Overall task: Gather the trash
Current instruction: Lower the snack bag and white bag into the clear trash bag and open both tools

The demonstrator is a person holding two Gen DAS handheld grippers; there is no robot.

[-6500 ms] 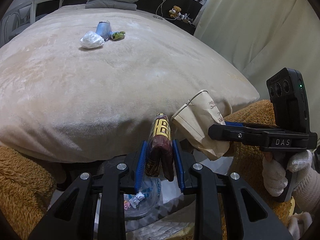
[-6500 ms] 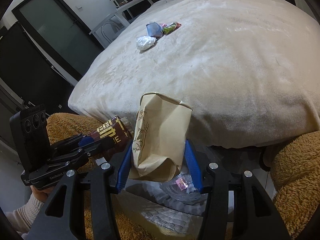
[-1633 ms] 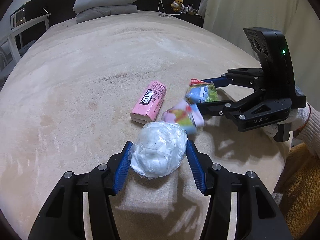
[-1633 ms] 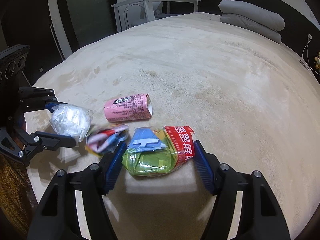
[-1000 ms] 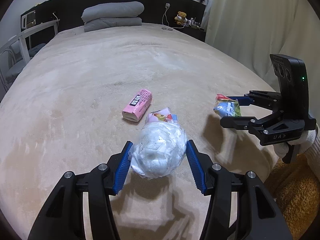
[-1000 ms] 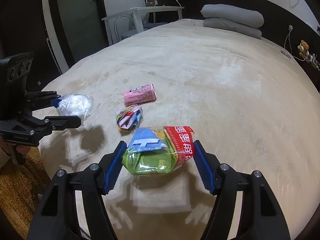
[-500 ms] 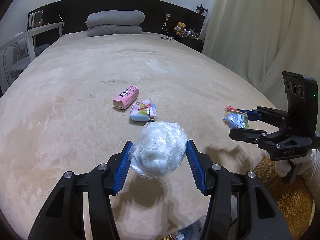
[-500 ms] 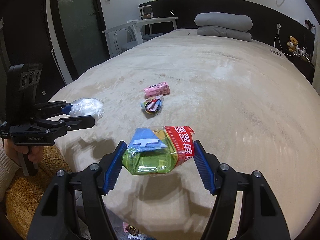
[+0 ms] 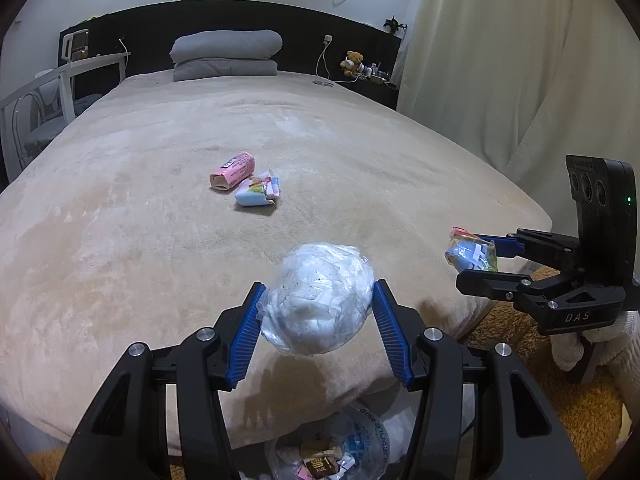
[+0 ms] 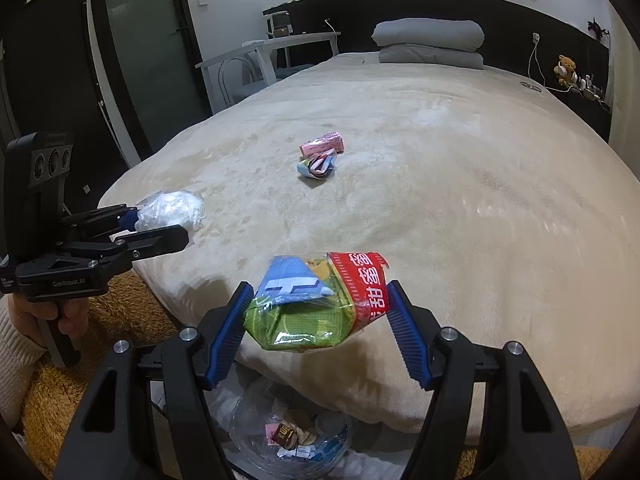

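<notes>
My left gripper (image 9: 316, 308) is shut on a crumpled white plastic ball (image 9: 318, 298), held in the air over the near edge of the bed. My right gripper (image 10: 320, 308) is shut on a green and red snack wrapper (image 10: 316, 304), also above the bed's edge. Each gripper shows in the other's view: the right gripper (image 9: 478, 258) with its wrapper, the left gripper (image 10: 160, 222) with the white ball (image 10: 172, 208). A pink packet (image 9: 233, 171) and a small colourful wrapper (image 9: 258, 192) lie side by side mid-bed. Below the edge sits a clear trash bag (image 10: 292, 436) holding several scraps.
The beige bed cover (image 9: 160, 220) fills both views, with grey folded bedding (image 9: 226, 54) at the dark headboard. A cream curtain (image 9: 520, 60) hangs on the right, a white table and chair (image 10: 256, 64) stand on the left. Brown shaggy rug (image 10: 120, 320) lies at the foot.
Both grippers have drawn back from the middle of the bed toward its near edge, each still holding its piece. The trash bag has come into view below them.
</notes>
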